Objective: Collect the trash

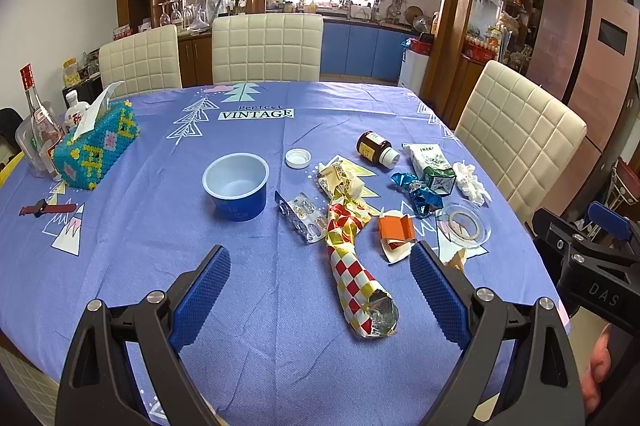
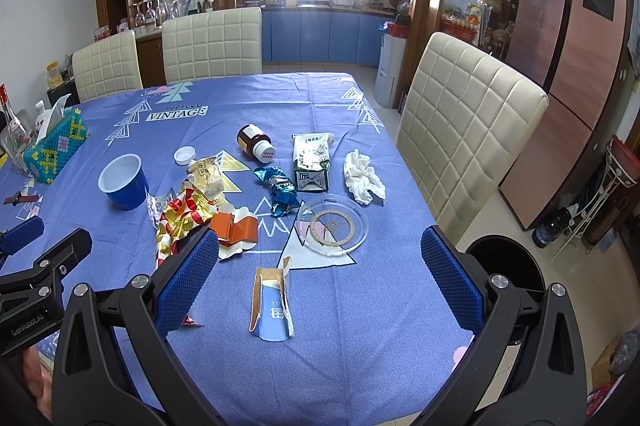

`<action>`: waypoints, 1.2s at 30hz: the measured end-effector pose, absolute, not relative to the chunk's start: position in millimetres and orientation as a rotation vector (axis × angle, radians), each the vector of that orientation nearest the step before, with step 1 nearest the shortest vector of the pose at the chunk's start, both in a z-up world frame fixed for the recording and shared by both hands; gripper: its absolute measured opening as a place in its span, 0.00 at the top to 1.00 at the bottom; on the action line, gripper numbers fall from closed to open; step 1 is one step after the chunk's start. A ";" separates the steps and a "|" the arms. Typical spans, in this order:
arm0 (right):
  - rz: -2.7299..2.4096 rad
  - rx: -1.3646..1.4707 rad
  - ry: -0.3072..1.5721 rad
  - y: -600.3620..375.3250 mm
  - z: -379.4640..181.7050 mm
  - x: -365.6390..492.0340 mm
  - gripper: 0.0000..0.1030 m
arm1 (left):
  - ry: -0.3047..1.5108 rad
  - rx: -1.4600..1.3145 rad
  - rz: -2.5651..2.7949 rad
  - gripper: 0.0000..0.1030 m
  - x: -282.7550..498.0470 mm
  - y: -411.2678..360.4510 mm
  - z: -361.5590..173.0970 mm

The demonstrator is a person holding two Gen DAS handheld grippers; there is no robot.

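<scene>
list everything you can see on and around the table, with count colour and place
blue cup: 1, blue with white inside, upright, table centre-left
bottle cap: 1, white, beyond the cup
brown bottle: 1, white lid, on its side
checked wrapper: 1, red, gold and white, near edge
blister pack: 1, silver, beside wrapper
blue foil: 1, crumpled
tissue: 1, white, crumpled, table's right
clear dish: 1, transparent
torn carton: 1, blue and brown, near edge
tissue box: 1, beaded teal, far left
bin: 1, black, on the floor
chairs: 3, cream
left gripper: open
right gripper: open
</scene>
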State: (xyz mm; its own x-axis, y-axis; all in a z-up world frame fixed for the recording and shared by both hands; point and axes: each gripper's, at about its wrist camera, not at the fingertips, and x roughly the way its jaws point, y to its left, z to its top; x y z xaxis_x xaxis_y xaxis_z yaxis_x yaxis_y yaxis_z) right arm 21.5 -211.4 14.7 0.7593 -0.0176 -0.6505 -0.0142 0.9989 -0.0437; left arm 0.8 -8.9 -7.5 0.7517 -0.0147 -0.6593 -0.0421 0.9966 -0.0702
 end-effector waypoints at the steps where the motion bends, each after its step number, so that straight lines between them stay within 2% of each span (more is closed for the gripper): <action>1: -0.001 -0.048 0.708 -211.3 14.6 21.7 0.03 | 0.720 -0.082 0.015 0.14 1.0 -9.3 -7.4; 36: -0.002 -0.052 0.709 -211.6 15.1 19.8 0.03 | 0.733 -0.073 0.006 0.14 0.1 -16.4 -7.2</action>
